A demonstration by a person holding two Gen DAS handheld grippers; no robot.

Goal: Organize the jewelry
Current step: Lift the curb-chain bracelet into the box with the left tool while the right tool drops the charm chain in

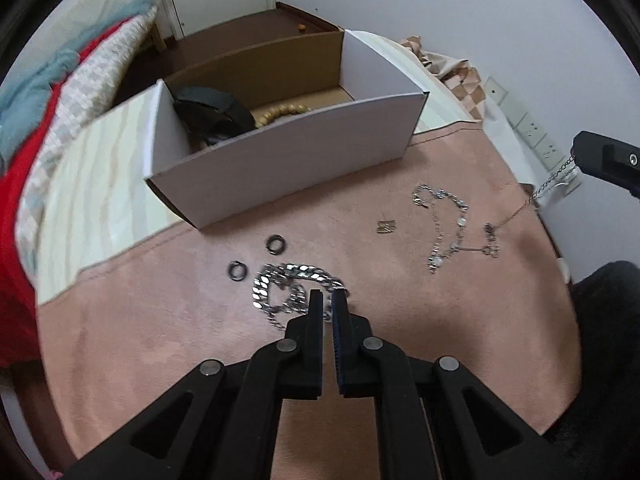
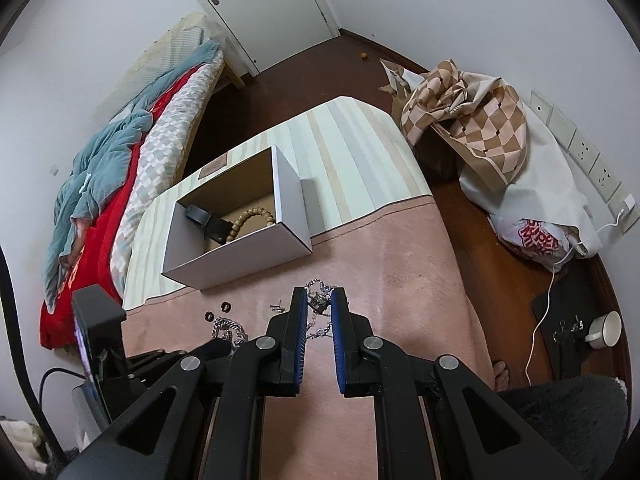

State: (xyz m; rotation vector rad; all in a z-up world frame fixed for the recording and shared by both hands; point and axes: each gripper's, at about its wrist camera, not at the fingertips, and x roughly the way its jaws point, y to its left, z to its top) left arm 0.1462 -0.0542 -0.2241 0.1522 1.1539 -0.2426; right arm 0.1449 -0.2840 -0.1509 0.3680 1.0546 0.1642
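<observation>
Roughly partway, I'd judge: the white cardboard box (image 1: 280, 160) already holds a wooden bead bracelet (image 1: 280, 114) and a black strap (image 1: 212, 110), while most pieces lie out on the pink cloth (image 1: 400, 340). Left out are a chunky silver curb chain (image 1: 288, 284), two dark rings (image 1: 276, 245), a small gold charm (image 1: 386, 226) and a fine silver necklace (image 1: 440, 224). The left gripper (image 1: 327, 298) sits at the curb chain, fingers nearly together; whether they pinch it I cannot tell. The right gripper (image 2: 319, 300) hangs above the fine necklace, jaws a little apart, a thin chain (image 1: 556, 178) dangling from it.
</observation>
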